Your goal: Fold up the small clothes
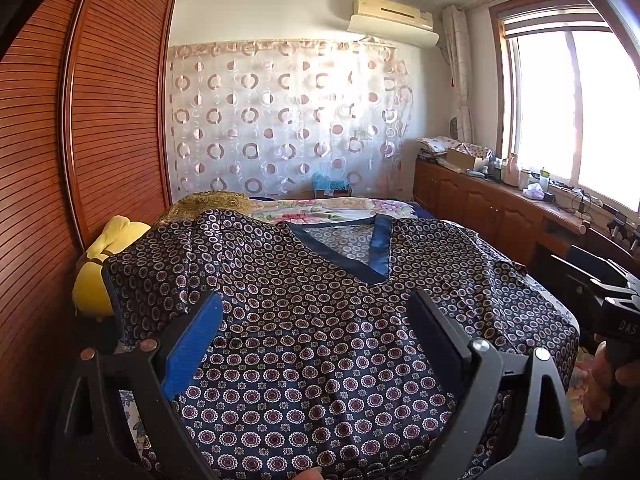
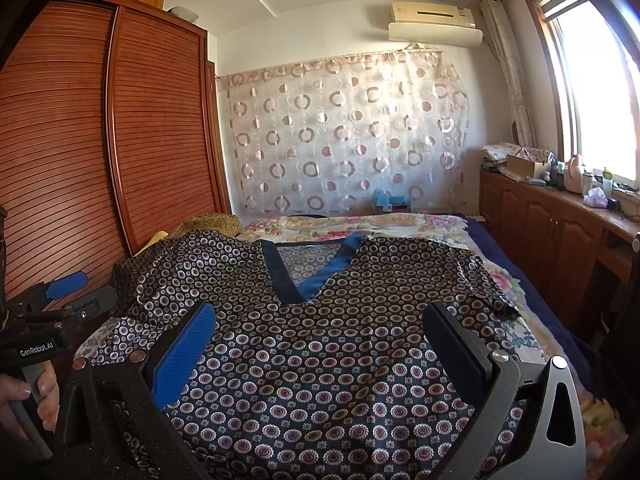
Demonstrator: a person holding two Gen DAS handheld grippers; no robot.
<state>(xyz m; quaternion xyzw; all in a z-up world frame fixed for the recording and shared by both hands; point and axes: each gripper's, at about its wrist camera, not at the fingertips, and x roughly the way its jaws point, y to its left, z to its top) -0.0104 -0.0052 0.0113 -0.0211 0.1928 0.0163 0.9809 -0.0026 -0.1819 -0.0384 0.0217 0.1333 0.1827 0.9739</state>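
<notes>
The patterned top (image 1: 320, 320) lay spread flat on the bed (image 1: 352, 206), front side up, w/ the V-neck trimmed in blue (image 1: 378, 248) pointing toward the camera side. It was dark navy fabric w/ small round flower motifs. Its left sleeve (image 1: 160, 276) was draped over a bump near the wardrobe side, and the right sleeve (image 2: 480, 280) reached toward the window side, edge a bit wrinkled. The lower hem was closest to both grippers.

The left gripper (image 1: 316, 316) hovered above the lower part of the top, its tongs wide apart, nothing between the blue pad (image 1: 192, 352) and the dark one (image 1: 436, 332). I cannot tell if the tips touched the cloth. The right gripper (image 2: 316, 324) was in approx. the same pose over the same garment, tongs also wide apart and holding nothing. In the right wrist view the left gripper's body was seen at the left edge, w/ a hand (image 2: 28, 396) around its handle. In the left wrist view a hand (image 1: 608, 384) was partly seen at the right edge, under the other gripper's body.

Beyond the top there was a floral bedspread (image 2: 360, 226), a yellow pillow (image 1: 100, 264) beside the wardrobe (image 1: 80, 140), and a golden-brown cushion (image 1: 208, 202). Behind the bed hung a sheer curtain w/ circle pattern (image 1: 288, 120), an air conditioner (image 1: 394, 16) above it. On the right stood a low wooden cabinet (image 1: 480, 204) under the window (image 1: 580, 112), w/ misc. small items on top.
</notes>
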